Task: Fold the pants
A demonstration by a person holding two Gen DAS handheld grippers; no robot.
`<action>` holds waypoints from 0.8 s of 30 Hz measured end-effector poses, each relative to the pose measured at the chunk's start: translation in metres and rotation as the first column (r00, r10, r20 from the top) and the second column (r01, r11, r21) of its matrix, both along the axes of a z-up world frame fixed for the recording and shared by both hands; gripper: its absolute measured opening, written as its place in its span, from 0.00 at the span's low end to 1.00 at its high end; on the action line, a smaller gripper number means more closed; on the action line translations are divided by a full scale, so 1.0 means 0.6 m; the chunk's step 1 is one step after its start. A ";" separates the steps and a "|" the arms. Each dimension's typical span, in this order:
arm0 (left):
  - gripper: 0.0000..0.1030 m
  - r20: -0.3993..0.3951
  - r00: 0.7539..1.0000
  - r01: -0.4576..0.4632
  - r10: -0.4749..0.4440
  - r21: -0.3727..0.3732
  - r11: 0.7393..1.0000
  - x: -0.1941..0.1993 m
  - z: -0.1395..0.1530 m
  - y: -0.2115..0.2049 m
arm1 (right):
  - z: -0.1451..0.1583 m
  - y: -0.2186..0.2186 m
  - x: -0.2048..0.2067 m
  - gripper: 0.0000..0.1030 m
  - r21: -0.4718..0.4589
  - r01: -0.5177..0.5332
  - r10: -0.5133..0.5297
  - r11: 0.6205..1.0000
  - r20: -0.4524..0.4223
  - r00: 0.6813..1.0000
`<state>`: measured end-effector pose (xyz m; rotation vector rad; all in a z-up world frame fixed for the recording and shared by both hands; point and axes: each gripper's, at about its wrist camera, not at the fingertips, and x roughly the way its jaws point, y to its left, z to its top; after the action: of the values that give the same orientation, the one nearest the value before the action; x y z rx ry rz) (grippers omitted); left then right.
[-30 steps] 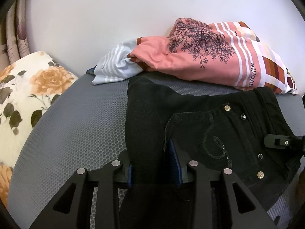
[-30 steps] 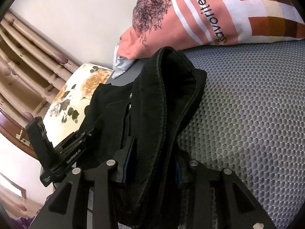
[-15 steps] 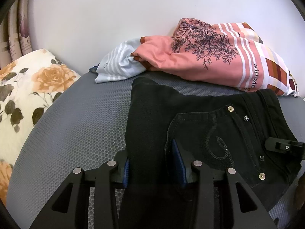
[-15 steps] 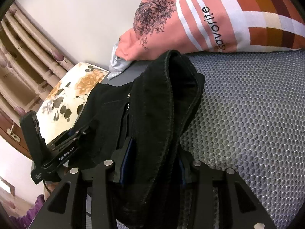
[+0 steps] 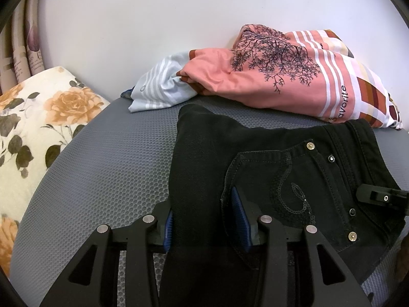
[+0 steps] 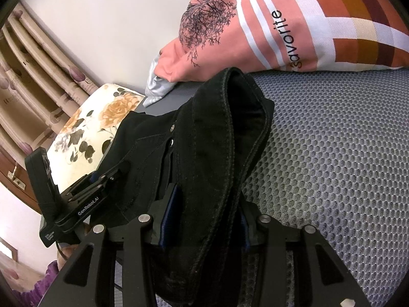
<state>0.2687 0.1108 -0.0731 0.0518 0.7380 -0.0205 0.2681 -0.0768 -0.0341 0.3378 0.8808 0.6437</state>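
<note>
Black denim pants [image 5: 268, 158] lie folded on a grey mesh surface [image 5: 107, 158], back pocket with metal studs facing up. My left gripper [image 5: 205, 220] is shut on the pants' folded near edge. My right gripper [image 6: 204, 215] is shut on the pants' waistband [image 6: 219, 133], which stands up as a thick fold between the fingers. The right gripper shows at the right edge of the left wrist view [image 5: 383, 197]. The left gripper shows at the left of the right wrist view [image 6: 84, 194].
A pink patterned pillow [image 5: 288, 76] and a striped white cloth [image 5: 161, 89] lie at the back against a white wall. A floral cushion [image 5: 33, 117] sits at the left. Curtains [image 6: 33, 76] hang far left. Grey mesh [image 6: 345, 153] extends to the right.
Both grippers have moved a little forward with the pants, toward the pillow. The grips have not changed.
</note>
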 end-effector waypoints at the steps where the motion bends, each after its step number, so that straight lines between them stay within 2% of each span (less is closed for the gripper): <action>1: 0.42 0.000 1.000 0.000 0.000 0.000 1.000 0.000 0.000 0.000 | 0.000 0.000 0.001 0.39 -0.001 0.000 0.000 1.000 0.001 1.000; 24: 0.43 0.000 1.000 0.001 -0.001 0.002 1.000 0.000 0.001 0.001 | -0.002 0.000 -0.001 0.42 -0.015 0.013 -0.013 1.000 0.014 1.000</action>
<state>0.2688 0.1111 -0.0726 0.0540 0.7378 -0.0212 0.2677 -0.0769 -0.0354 0.3246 0.8687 0.6263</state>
